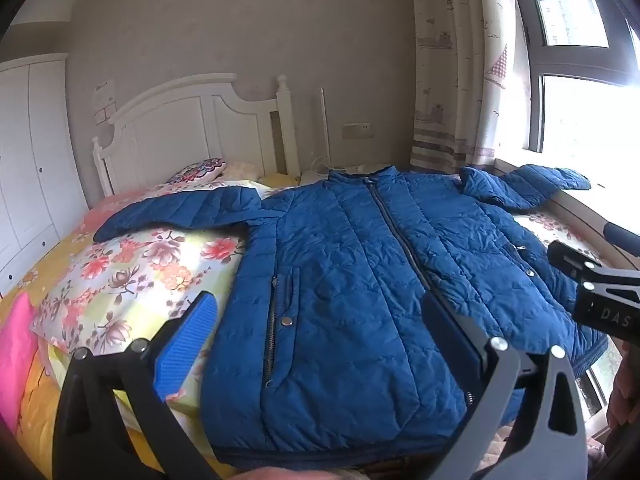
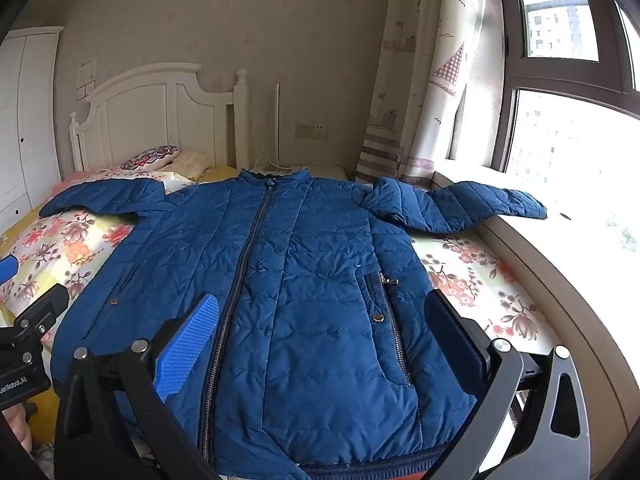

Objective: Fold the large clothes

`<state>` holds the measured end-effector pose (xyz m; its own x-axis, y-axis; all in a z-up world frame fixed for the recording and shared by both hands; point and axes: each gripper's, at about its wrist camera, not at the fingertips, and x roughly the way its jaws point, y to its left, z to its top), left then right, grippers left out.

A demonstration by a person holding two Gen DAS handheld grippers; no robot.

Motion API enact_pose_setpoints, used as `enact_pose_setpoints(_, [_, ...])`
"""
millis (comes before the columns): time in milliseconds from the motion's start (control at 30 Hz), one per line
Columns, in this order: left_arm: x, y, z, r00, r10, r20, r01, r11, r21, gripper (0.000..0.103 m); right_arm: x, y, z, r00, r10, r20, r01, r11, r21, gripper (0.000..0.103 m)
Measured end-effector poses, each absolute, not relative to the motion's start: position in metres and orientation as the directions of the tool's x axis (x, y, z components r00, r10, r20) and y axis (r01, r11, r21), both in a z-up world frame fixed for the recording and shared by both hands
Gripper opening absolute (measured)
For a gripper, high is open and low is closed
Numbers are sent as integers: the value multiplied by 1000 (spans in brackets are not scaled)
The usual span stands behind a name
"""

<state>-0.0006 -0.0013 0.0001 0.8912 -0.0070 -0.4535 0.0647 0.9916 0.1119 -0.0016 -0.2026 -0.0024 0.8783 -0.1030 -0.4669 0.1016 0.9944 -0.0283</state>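
- Left tool [image 1: 316, 320]: fingers spread wide, nothing between them; blue ribbed pad [image 1: 186, 344] over the floral quilt's edge, dark pad over the jacket's front panel; it hovers above the hem end, no contact that I can see.
- Right tool [image 2: 320, 320]: likewise spread wide and empty; poised over the lower front of the jacket, its blue pad just beside the zip, the dark one near the pocket.
- Jacket [image 2: 280, 264]: blue quilted, zipped shut, lying face up and fairly flat on the bed; collar toward the headboard, hem nearest the tools and hanging slightly past the mattress edge; both sleeves thrown outward.
- Left sleeve [image 1: 176, 208] rests on the floral quilt [image 1: 132, 264]; right sleeve [image 2: 464, 204] bends at the elbow and runs up onto the window sill [image 2: 568, 264].
- Judgement: folding not yet begun; garment merely laid out.
- To do the first fold well: bring sleeves in before the body; take each near the cuff, pinch only one layer of sleeve, lay it across the chest along a straight line.
- The sill-side sleeve is the awkward one; lift it clear of the ledge before drawing it inward, or it will drag and skew the shoulder.
- Padded fabric is slippery and springy; bite deep, press the crease down after each fold.
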Motion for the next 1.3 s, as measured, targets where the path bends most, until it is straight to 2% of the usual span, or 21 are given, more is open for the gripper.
enact_pose_setpoints(333, [-10,-12,1,897,-43,-440,101,989,111,101,2,-202,-4,874,-99,-476,96,995,-31,99])
enact_pose_setpoints(400, [0,-2,0,888,0,-460,54,993,103,101,2,-202,-6,873,-98,-478,94,995,-32,99])
enact_pose_setpoints(867, [-1,3,-4,888,15,-460,40,993,111,101,0,-203,-5,871,-101,-481,97,995,-35,99])
enact_pose_setpoints(967, [0,6,-5,890,59,-452,-2,992,126,101,-1,-200,-5,873,-120,-473,105,993,-58,99])
enact_pose_setpoints(1300, [4,29,3,853,333,-401,-281,942,183,101,1,-200,-4,870,-119,-478,102,993,-62,99])
